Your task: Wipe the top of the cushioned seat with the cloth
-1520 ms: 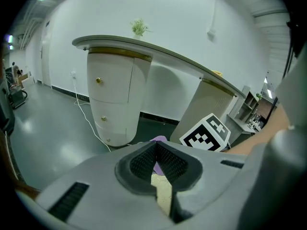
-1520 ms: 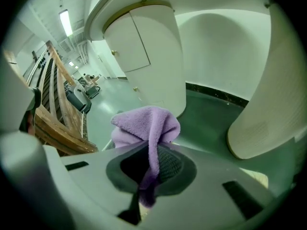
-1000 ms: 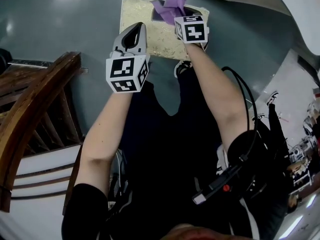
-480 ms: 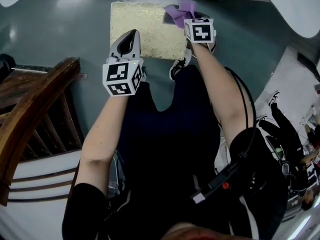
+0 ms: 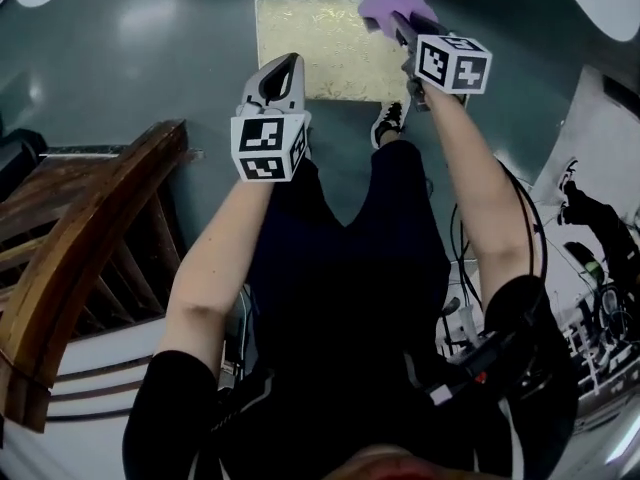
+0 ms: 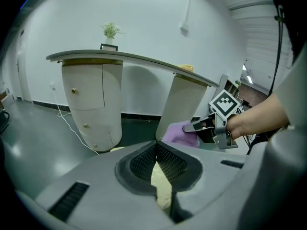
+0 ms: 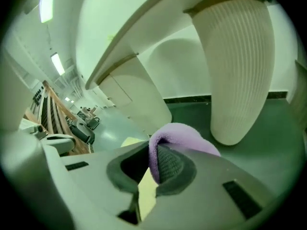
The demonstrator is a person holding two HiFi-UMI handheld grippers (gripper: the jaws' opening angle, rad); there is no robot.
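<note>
a brown wooden chair (image 5: 90, 238) stands at the far left. next is the left gripper (image 5: 285, 68), over the near left edge of the gold cushioned seat (image 5: 320, 38). its jaws are pressed together at the tips and hold nothing. the seat sits on the grey floor (image 5: 150, 58) and peeks through the thin gap under the tips. at the seat's far right corner is the right gripper (image 5: 402, 26). its jaws are squeezed on the purple cloth (image 5: 388, 3). the cloth is pinched between them and folds over the top of one jaw. i cannot tell if the cloth touches the seat
</note>
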